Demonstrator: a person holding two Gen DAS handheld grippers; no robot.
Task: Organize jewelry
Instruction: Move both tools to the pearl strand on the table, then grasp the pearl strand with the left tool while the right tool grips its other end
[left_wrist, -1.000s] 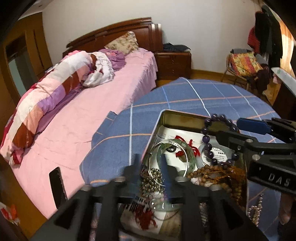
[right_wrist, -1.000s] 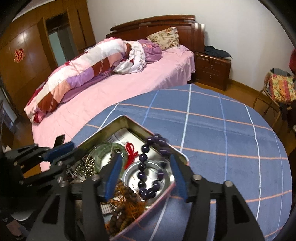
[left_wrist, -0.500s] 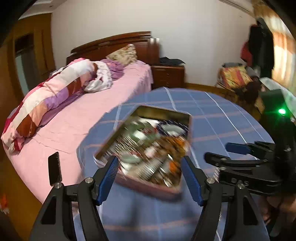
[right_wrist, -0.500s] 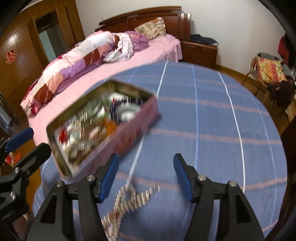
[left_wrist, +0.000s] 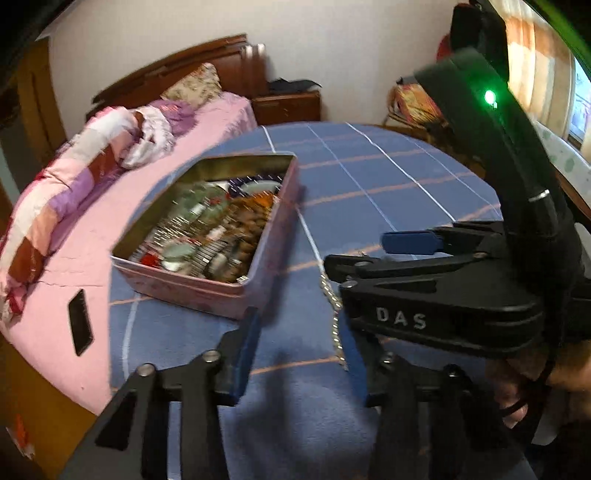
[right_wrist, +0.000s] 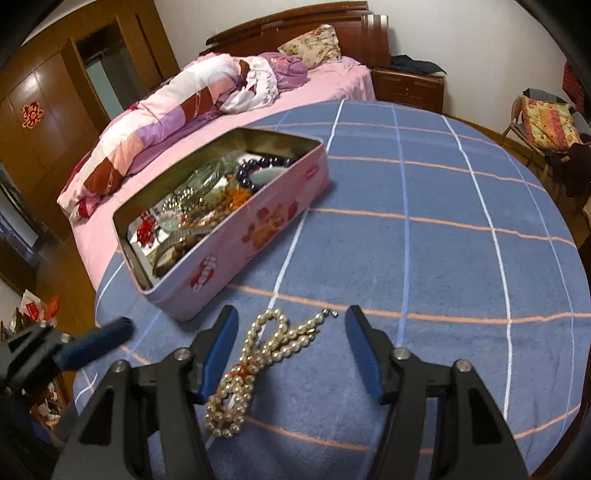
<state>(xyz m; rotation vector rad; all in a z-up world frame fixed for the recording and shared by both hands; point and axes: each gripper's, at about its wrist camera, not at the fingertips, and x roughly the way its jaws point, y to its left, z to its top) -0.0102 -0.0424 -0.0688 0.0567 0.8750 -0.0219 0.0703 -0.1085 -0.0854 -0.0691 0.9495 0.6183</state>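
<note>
Your right gripper (right_wrist: 290, 354) is nearer, fingers apart astride the pearl necklace (right_wrist: 255, 363), lying lengthwise along them; left gripper (left_wrist: 301, 354) also open.

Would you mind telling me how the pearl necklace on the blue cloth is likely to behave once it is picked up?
The pearl necklace lies in loose loops, so it will probably hang limp and swing. Its round, glossy beads may slip between flat fingers. The open right claw sits over it; pinching a bunched part near the orange tie seems safest.
</note>
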